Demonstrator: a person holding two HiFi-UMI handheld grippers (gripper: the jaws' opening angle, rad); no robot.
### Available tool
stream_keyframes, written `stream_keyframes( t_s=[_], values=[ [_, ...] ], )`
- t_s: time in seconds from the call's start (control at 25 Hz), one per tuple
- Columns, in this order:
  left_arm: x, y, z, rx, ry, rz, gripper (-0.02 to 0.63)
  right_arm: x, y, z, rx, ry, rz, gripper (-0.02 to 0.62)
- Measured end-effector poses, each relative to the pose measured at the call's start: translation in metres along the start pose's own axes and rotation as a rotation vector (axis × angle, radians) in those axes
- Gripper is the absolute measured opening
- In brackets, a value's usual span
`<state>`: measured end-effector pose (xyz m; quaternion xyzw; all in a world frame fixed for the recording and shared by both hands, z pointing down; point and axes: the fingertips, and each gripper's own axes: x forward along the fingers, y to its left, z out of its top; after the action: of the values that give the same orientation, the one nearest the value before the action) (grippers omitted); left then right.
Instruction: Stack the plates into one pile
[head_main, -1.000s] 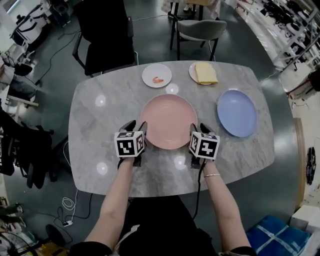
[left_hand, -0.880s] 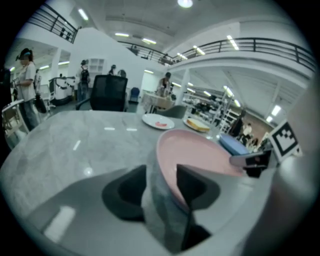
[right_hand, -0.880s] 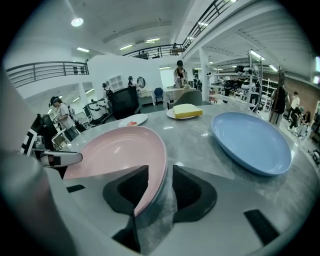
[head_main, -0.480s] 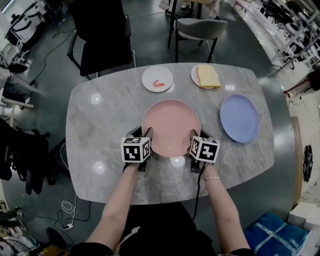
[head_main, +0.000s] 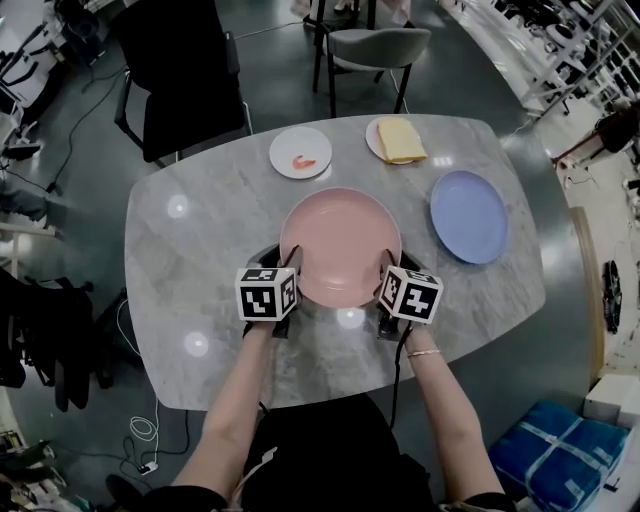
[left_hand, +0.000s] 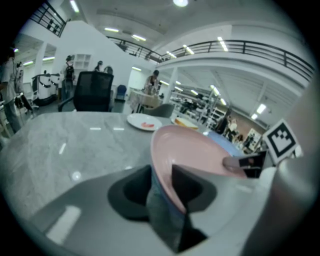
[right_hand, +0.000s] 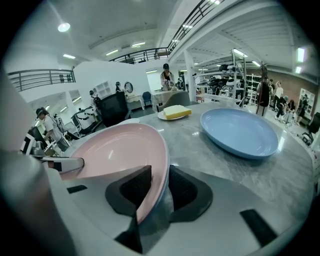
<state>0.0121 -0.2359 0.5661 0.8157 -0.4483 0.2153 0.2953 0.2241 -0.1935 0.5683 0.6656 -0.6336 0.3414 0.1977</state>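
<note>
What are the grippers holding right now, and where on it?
The pink plate, by its rim: left gripper at its near-left edge, right gripper at its near-right, both jaws just closed onto it.

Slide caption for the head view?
Left gripper and right gripper, jaws just closing, clamp opposite edges of pink plate; blue plate nearby.

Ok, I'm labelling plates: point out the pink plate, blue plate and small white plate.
pink plate (head_main: 340, 246): head view, its centre.
blue plate (head_main: 469, 216): head view, its centre.
small white plate (head_main: 293, 143): head view, bare far side.
</note>
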Motion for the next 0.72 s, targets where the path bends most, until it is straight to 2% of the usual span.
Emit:
stream_keyframes(
  t_s=[0.28,0.52,0.72],
  values=[
    [0.004,-0.033,0.017,0.031,-0.013,-0.076,0.132,-0.033,-0.024,0.014,0.016,-0.059,-0.055,0.097],
    [0.024,-0.085,0.026,0.065,-0.006,-0.144,0.135,-0.057,-0.074,0.026,0.034,-0.104,-0.116,0.092],
    [0.043,-0.133,0.036,0.098,0.008,-0.170,0.135,-0.072,-0.122,0.033,0.056,-0.116,-0.142,0.094]
  ],
)
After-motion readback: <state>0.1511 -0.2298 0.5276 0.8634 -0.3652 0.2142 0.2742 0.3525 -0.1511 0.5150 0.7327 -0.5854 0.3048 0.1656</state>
